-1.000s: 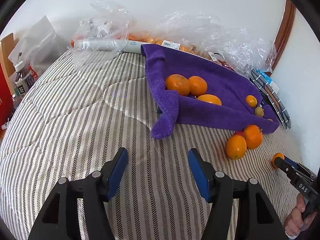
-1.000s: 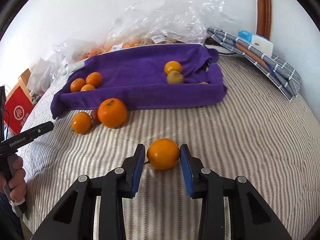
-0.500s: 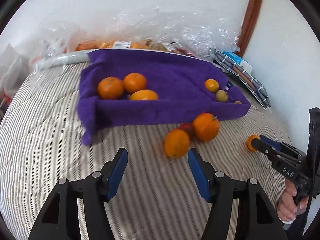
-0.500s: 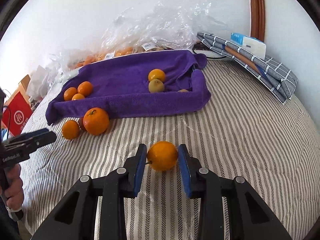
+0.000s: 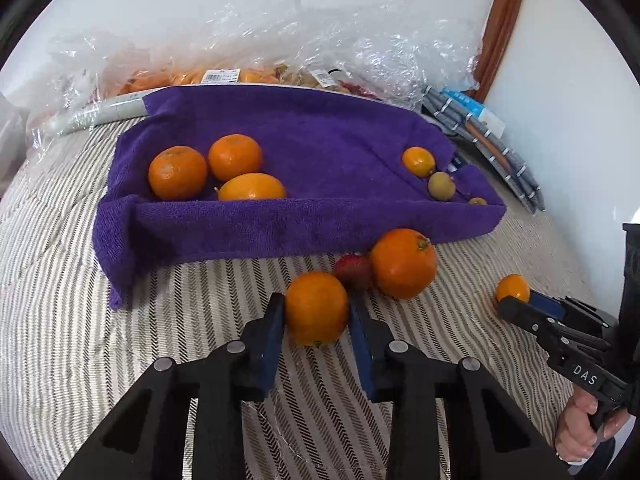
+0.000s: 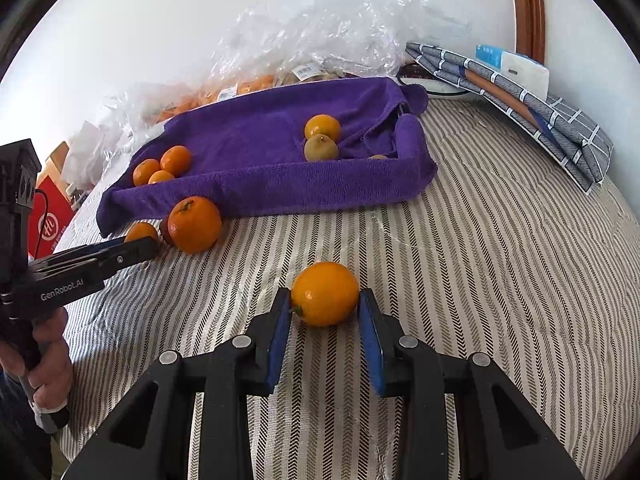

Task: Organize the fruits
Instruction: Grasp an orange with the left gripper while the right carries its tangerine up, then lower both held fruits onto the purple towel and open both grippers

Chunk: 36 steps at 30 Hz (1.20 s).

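Observation:
A purple towel (image 5: 312, 148) (image 6: 272, 148) lies on the striped bed and holds three oranges at its left (image 5: 178, 172) and small fruits at its right (image 5: 418, 161). My left gripper (image 5: 317, 316) is shut on an orange (image 5: 317, 307) in front of the towel. A strawberry (image 5: 353, 272) and a bigger orange (image 5: 403, 263) lie just beyond it. My right gripper (image 6: 325, 312) is shut on a small orange (image 6: 325, 294) on the bed; it also shows in the left wrist view (image 5: 513, 288).
Clear plastic bags of fruit (image 5: 280, 60) lie along the wall behind the towel. A folded grey checked cloth (image 6: 532, 108) and a small box lie at the back right. A red bag (image 6: 50, 220) stands off the bed's left side.
My left gripper has swung right, moved forward to the loose fruit and closed on the nearest orange. My right gripper still holds the small orange.

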{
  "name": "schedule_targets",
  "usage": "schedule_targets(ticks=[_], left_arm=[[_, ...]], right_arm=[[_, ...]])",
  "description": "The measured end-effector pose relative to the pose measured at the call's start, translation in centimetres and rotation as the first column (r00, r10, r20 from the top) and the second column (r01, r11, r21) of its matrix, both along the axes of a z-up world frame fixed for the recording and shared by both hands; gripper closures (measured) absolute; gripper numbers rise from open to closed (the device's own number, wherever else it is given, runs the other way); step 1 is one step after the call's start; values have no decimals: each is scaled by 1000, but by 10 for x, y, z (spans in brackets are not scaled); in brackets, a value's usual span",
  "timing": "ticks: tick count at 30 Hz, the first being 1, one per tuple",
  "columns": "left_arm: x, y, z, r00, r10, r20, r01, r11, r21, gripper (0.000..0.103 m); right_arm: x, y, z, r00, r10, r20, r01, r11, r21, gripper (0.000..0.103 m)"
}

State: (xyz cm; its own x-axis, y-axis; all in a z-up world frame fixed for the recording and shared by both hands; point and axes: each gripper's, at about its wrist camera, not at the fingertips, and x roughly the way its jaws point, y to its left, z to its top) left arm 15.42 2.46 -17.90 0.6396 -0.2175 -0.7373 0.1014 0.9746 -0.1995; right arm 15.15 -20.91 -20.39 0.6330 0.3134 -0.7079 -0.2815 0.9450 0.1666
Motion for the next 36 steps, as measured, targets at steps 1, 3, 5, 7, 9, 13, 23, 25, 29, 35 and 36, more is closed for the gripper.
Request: schedule_targets(ticks=[1, 3, 5, 7, 9, 13, 23, 25, 29, 35, 36], left_arm=[[-2, 3, 1, 1000, -4, 6, 5, 1000, -26, 73], [-6, 11, 4, 999, 7, 34, -5, 998, -70, 73], [-8, 20, 5, 998, 36, 42, -31, 994, -106, 73], [-9, 29, 5, 997, 71, 44, -64, 987, -145, 73], [-10, 34, 5, 993, 112, 47, -104, 984, -141, 73], [-11, 37, 8, 991, 122, 60, -111, 982, -154, 73], [-16, 41, 18, 987, 134, 84, -123, 984, -129, 73], [-16, 45, 23, 987, 139, 83, -129, 984, -123, 73], [-5, 52, 41, 981, 167, 99, -154, 979, -131, 73], [30, 54, 66, 967, 219, 130, -200, 970, -139, 73], [38, 54, 68, 965, 227, 133, -207, 968, -145, 73]], right_arm=[[-1, 1, 1, 1000, 3, 8, -3, 1000, -2, 69], [-6, 2, 4, 999, 7, 35, -7, 1000, -8, 70], [-11, 3, 6, 998, 3, 63, -2, 1000, -18, 70], [-16, 3, 9, 995, 3, 95, -1, 1000, -22, 70], [-17, 2, 11, 994, 5, 105, -3, 1000, -13, 70], [-13, -4, 10, 996, -4, 86, 2, 1000, 20, 70], [-3, -16, 12, 998, -42, 35, 40, 997, 65, 70], [0, -17, 21, 998, -38, 43, 35, 997, 65, 70], [14, -14, 43, 996, -31, 85, 27, 998, 56, 70], [61, -6, 73, 988, -15, 152, 7, 998, 54, 69], [68, -5, 75, 987, -14, 159, 6, 999, 54, 69]])
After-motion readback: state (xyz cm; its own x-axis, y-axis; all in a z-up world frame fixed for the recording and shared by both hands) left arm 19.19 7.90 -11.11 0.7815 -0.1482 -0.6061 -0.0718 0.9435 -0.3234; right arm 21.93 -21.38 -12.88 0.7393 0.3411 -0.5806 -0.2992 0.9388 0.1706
